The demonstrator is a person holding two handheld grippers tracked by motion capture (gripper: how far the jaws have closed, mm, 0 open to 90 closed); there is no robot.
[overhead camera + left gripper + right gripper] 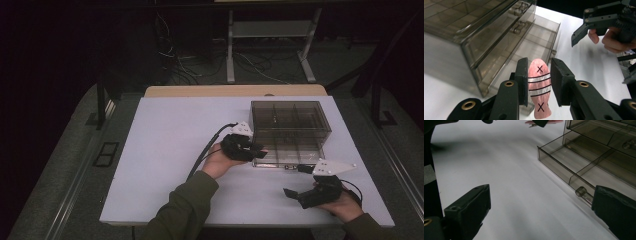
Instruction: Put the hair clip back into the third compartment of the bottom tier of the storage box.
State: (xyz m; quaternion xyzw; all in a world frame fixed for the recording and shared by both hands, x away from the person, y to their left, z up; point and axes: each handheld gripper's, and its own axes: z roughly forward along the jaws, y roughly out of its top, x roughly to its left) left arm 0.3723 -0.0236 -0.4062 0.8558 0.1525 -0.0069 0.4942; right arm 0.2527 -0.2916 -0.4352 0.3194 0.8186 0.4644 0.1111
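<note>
We hold a gripper in each hand at a white table (165,150). Our left gripper (539,82) is clamped on a small pink fish (539,87). The fish is flat and shiny, with black lines across its middle and two black crosses, one near each end. It stands up between the two black pads (522,80), and both pads press on its sides. From above, the left gripper (257,151) is at the front left corner of a smoky clear box (290,131) with drawers. The box sits on the right half of the table. Its bottom drawer (564,162) is pulled out toward us. The drawer has thin walls inside that split it into parts, and a small clear knob (581,191) sticks out at its front. In the left gripper view the fish is held just in front of the open drawer (536,47), near its left end. We cannot tell if the fish is over the drawer or only beside it. Our right gripper (296,181) is near the front right of the table, close to the drawer's front. Its jaws are wide apart with nothing between them. In the right gripper view the knob sits just beside the right jaw, not touching it.
</note>
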